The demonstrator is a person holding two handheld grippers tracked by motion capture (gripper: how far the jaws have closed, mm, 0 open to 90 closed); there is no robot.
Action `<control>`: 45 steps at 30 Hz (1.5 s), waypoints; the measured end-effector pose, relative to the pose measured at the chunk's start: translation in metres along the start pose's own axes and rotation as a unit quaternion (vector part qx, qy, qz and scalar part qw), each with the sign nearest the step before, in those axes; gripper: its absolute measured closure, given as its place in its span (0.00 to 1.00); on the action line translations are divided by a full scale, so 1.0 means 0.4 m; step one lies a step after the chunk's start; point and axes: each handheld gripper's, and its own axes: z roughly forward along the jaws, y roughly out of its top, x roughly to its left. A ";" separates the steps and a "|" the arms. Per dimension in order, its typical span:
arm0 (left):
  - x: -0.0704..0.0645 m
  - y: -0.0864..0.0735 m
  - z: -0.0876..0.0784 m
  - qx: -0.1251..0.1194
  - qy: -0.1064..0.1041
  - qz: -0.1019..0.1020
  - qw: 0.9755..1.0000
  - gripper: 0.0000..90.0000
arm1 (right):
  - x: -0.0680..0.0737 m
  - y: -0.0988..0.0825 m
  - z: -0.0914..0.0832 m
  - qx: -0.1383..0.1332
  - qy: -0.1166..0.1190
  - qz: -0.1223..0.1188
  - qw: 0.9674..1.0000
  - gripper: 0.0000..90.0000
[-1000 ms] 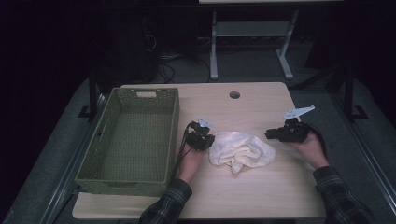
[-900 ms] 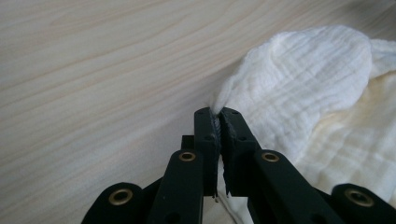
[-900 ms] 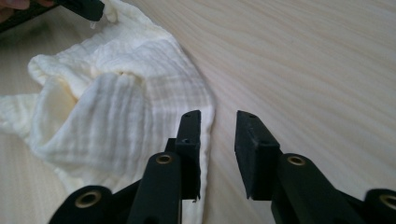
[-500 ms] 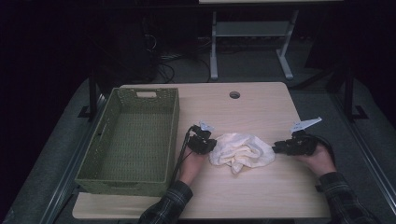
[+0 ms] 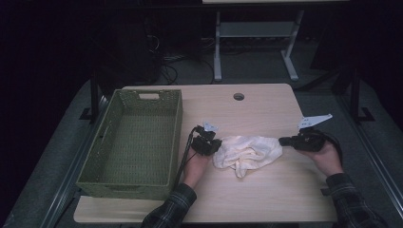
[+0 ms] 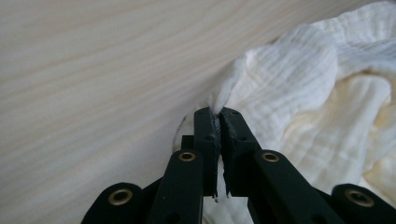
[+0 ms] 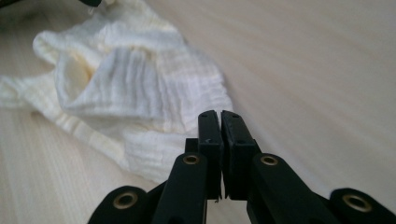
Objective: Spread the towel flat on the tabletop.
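A crumpled cream muslin cloth [image 5: 247,153] lies on the wooden table [image 5: 266,199] between the two grippers, right of the green woven basket [image 5: 138,137]. The left gripper [image 6: 217,112] has its jaws closed on a pinched fold at the cloth's edge. The right gripper [image 7: 219,114] has just been closing, and its jaws now meet at the cloth's near edge; whether any fabric is caught between them I cannot tell. The high view shows basket and both hands, while the gripper views show the weave and the pinch.
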 end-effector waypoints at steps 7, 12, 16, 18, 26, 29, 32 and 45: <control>0.012 0.045 -0.020 -0.024 0.021 -0.007 0.999 0.95 | -0.034 0.071 -0.012 -0.012 -0.033 -0.024 0.999 0.97; 0.030 0.065 0.007 -0.030 0.039 -0.020 0.999 0.95 | -0.079 0.098 0.025 -0.001 -0.051 -0.023 0.998 0.97; 0.050 0.074 0.049 -0.016 0.051 -0.025 0.998 0.95 | -0.116 0.086 0.082 0.034 -0.066 -0.009 0.997 0.96; 0.055 0.073 0.059 -0.012 0.052 -0.026 0.998 0.95 | -0.120 0.082 0.091 0.035 -0.066 -0.004 0.997 0.96; 0.038 0.063 0.059 0.011 0.050 -0.006 0.999 0.59 | -0.116 0.061 0.067 0.019 -0.051 0.013 0.998 0.75; 0.027 0.060 0.043 0.010 0.034 0.000 0.999 0.56 | -0.097 0.058 0.040 0.003 -0.034 0.018 0.999 0.74; 0.010 0.044 0.013 0.010 -0.003 0.009 1.000 0.55 | -0.070 0.048 0.018 -0.006 -0.022 0.025 0.999 0.71; -0.048 0.001 -0.057 0.004 -0.041 0.060 0.997 0.58 | 0.038 0.018 0.016 0.016 0.008 0.016 1.000 0.71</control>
